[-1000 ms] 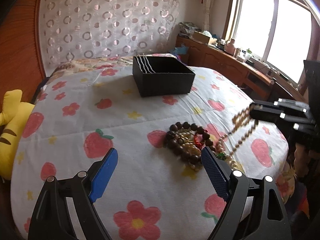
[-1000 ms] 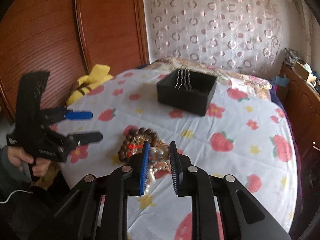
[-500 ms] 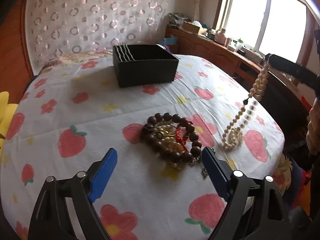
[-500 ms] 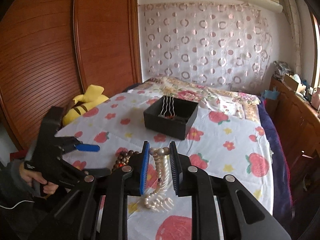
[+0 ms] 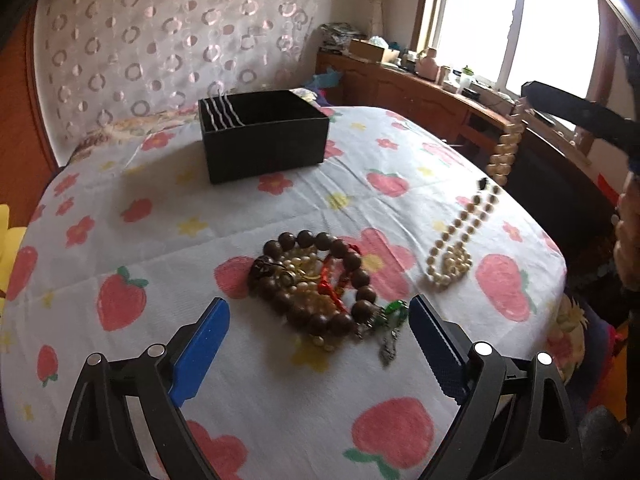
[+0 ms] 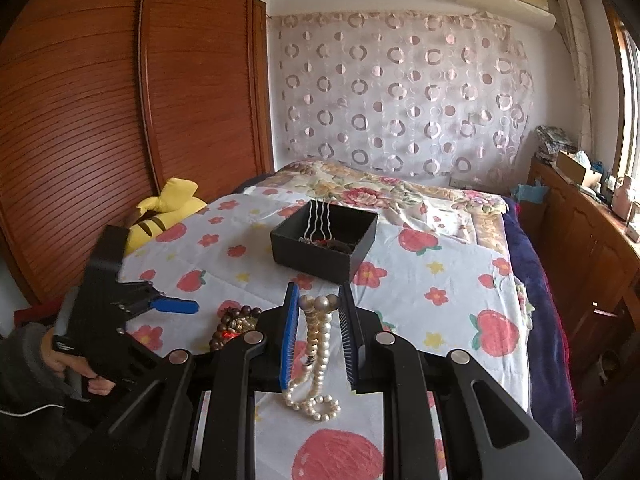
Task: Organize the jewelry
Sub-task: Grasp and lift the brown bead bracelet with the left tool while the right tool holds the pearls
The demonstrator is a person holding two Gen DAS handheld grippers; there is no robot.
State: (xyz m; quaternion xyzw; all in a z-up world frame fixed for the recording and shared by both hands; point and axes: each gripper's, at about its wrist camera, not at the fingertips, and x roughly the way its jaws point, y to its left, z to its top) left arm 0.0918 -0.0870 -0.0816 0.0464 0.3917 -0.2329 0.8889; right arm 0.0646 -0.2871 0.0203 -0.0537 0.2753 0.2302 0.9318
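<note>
Currently, left wrist view: left gripper (image 5: 316,334) has its fingers spread wide with nothing between them, hovering over a jewelry pile (image 5: 316,284) of dark wooden beads on the strawberry-print bedspread (image 5: 160,240). Pearl necklace (image 5: 452,258) hangs from the right gripper, lower end coiled on the bedspread. Black box (image 5: 264,138) sits beyond.

Right wrist view: right gripper (image 6: 319,304) fingers pinch the pearl necklace (image 6: 318,340) near its top; the strand dangles.

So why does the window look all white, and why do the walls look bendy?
Left wrist view: the window is blown out white by daylight, so nothing outside shows. Right wrist view: the fisheye lens curves the wooden wardrobe and darkens the corners.
</note>
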